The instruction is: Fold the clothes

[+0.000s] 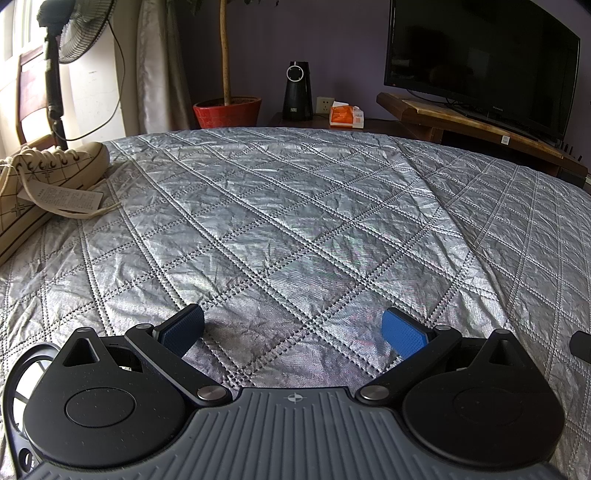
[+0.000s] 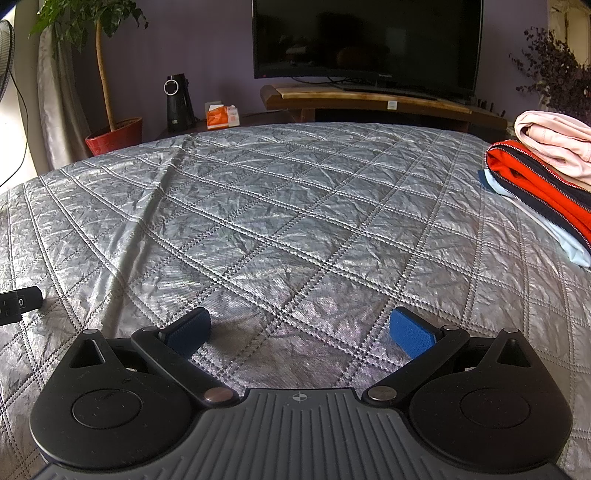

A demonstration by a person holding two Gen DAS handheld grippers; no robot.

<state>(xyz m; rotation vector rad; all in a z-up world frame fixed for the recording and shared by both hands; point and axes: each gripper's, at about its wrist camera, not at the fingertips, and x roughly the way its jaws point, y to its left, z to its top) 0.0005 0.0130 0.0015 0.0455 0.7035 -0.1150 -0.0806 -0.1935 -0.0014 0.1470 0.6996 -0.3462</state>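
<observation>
A stack of folded clothes lies at the right edge of the bed in the right wrist view: a pink garment (image 2: 557, 142) on top, an orange and navy zip jacket (image 2: 535, 184) under it, and a pale blue piece (image 2: 554, 236) at the bottom. My right gripper (image 2: 299, 332) stands open just above the silver quilted bedspread (image 2: 280, 206), with nothing between its blue pads (image 2: 410, 338). My left gripper (image 1: 293, 332) is open too, low over the same bedspread (image 1: 295, 206), and holds nothing. No garment lies in front of either gripper.
A beige sneaker (image 1: 40, 177) with a paper tag lies at the bed's left edge. The left gripper's black side (image 2: 18, 304) shows at the left of the right wrist view. Beyond the bed are a television (image 2: 365, 40) on a wooden stand, a black speaker (image 2: 179, 103), a tissue box (image 2: 221, 116), a potted plant (image 2: 114, 138) and a fan (image 1: 70, 33).
</observation>
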